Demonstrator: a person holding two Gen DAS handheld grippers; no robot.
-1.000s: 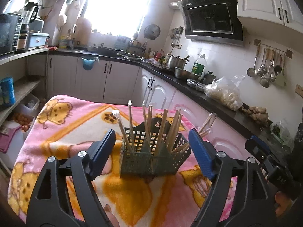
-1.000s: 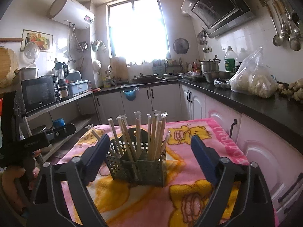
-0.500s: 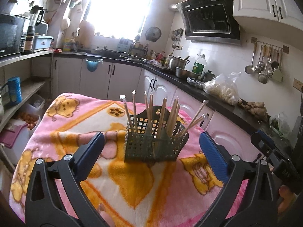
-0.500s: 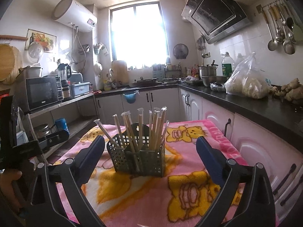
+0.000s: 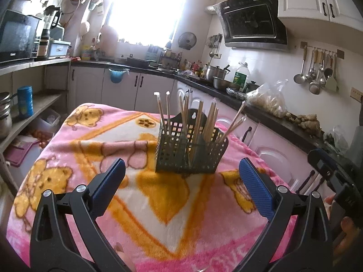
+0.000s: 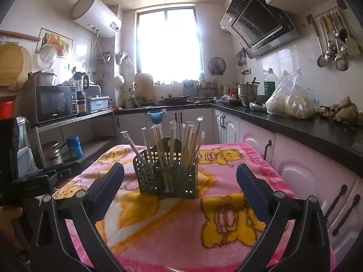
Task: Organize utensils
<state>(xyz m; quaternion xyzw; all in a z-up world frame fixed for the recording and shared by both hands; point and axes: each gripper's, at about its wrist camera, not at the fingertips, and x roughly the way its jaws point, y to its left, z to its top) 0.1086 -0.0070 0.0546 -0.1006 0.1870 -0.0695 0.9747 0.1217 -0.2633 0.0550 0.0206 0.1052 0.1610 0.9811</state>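
1. On the surface covered by a pink blanket (image 5: 74,136) with yellow bear prints stands a dark green mesh utensil holder (image 5: 190,153), upright, near the middle of the cloth
2. Wooden chopsticks (image 5: 197,122) stand in its compartments, most of them upright, a few leaning out to one side; nothing lies loose on the blanket
3. Both grippers have drawn back from the holder over the last second: it looks smaller and farther off in both wrist views than it did a moment ago
4. Left gripper (image 5: 181,181) has its jaws spread wide and holds nothing; the holder sits well ahead of them, apart
5. Right gripper (image 6: 180,181) likewise has wide, empty jaws, with the holder (image 6: 169,178) ahead and untouched
6. Judging from this, the chopsticks (image 6: 179,140) are all put away and the organizing looks finished, the hands retreating
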